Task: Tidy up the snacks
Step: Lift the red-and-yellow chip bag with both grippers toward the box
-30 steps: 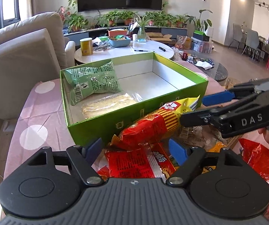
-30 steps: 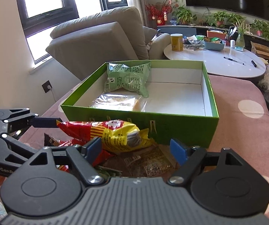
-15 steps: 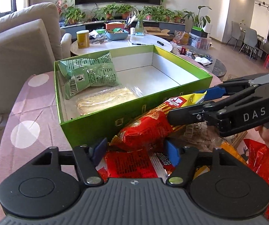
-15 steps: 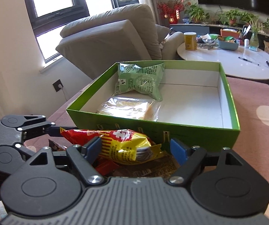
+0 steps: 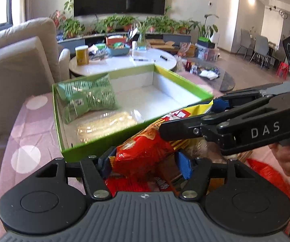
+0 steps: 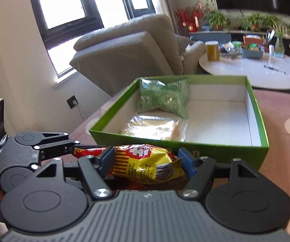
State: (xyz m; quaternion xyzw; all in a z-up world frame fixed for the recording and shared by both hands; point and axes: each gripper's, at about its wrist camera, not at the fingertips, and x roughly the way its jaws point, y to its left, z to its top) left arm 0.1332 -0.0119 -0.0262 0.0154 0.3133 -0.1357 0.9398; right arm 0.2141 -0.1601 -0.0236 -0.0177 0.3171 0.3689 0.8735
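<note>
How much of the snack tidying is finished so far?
Two packets already lie in the green box: a green bag and a clear pack. Both grippers, left and right, clamp a red-and-yellow bag before the box. More wrappers wait underneath.

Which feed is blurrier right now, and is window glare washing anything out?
Left wrist view: motion smear on the green box and green snack bag; the red-and-yellow chip bag stays fairly sharp. Right wrist view: crisper, but the window is blown out white; the chip bag stays readable.
</note>
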